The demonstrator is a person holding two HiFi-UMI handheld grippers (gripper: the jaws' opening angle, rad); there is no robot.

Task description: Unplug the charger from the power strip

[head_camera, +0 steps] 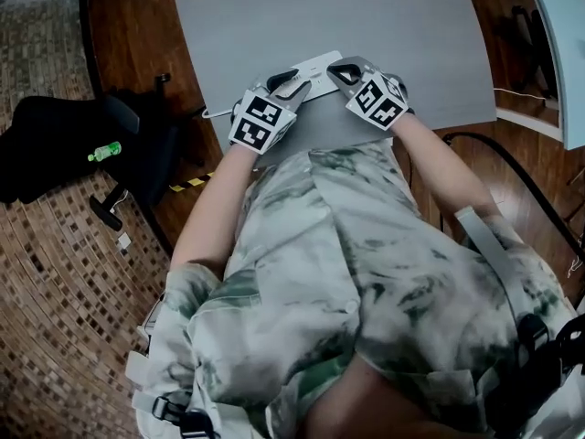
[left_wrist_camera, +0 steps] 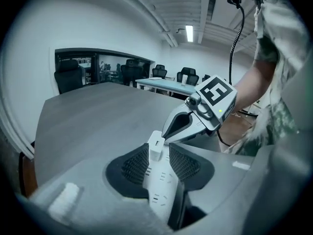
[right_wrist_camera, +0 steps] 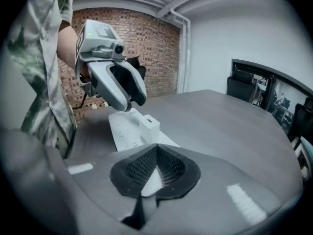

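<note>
1. Charger (left_wrist_camera: 156, 148) cannot be picked out in the head view. The left gripper (head_camera: 289, 82) and right gripper (head_camera: 344, 69) cover much of the white power strip (head_camera: 315, 62) on the grey table (head_camera: 320, 16), and the person's shirt (head_camera: 366, 245) hides the table's near edge.
2. Left gripper view: its jaws stand apart astride the strip, with the charger upright in a socket at their tips. Office chairs (left_wrist_camera: 68, 77) stand behind the table.
3. Right gripper view: the jaw tips are clenched together on nothing, above the strip's near end. The charger is just beyond, with a brick wall (right_wrist_camera: 146, 48) behind.
</note>
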